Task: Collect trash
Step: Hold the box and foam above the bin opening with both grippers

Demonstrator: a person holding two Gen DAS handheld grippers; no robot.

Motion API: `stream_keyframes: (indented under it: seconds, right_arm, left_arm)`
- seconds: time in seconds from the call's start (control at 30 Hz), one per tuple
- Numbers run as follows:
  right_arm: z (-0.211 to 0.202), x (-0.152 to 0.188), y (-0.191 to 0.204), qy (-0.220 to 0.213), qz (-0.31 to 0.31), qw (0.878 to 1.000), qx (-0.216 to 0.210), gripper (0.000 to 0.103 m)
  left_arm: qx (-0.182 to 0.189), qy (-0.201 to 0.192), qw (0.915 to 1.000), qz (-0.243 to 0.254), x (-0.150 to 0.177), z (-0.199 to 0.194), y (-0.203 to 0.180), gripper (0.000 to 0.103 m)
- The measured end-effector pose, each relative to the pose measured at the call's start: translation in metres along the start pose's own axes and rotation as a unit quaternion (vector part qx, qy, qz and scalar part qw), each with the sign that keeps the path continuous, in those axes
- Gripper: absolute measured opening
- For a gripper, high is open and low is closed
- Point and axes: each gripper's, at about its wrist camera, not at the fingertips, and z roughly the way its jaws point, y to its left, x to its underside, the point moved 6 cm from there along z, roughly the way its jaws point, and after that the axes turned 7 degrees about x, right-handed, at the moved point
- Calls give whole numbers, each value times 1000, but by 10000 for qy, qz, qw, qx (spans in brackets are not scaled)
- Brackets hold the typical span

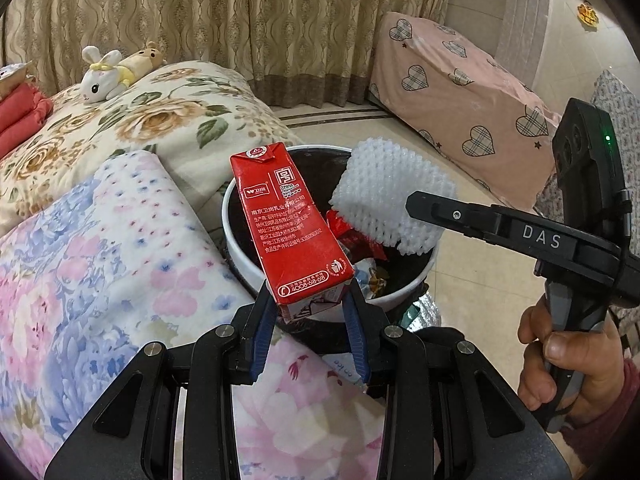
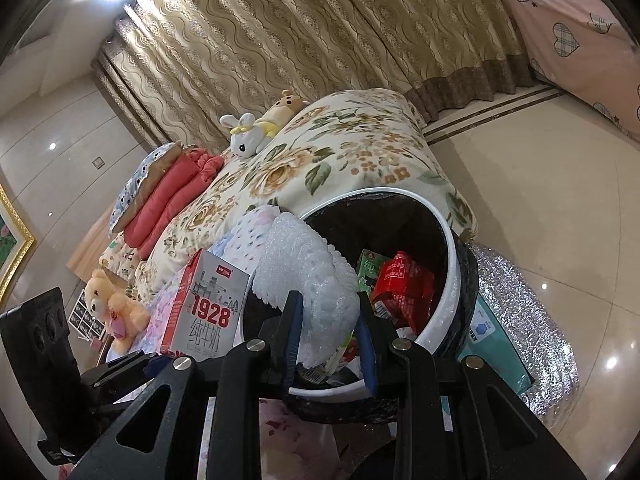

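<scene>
Two hand-held grippers hover over a white-rimmed bin (image 1: 240, 240) beside a floral bed (image 1: 120, 132). The bin already holds wrappers (image 2: 404, 280), so collecting looks well under way; two pieces remain to drop in. The left gripper (image 1: 308, 312) clamps a red milk carton (image 1: 288, 220) by its lower end, tilted up over the near rim. The right gripper (image 2: 326, 320) pinches a white foam net (image 2: 308, 276) above the bin's mouth. Both grippers point downward into the bin. A hand (image 1: 568, 360) grasps the right gripper's handle at the right edge.
</scene>
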Motion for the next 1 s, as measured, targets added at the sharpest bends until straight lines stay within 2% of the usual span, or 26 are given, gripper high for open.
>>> stream_keyframes:
  seconds: [1.0]
  right_arm:
    - [10, -10, -8, 30, -43, 9999, 93, 26]
  left_arm:
    - [49, 78, 10000, 10, -14, 13, -5, 32]
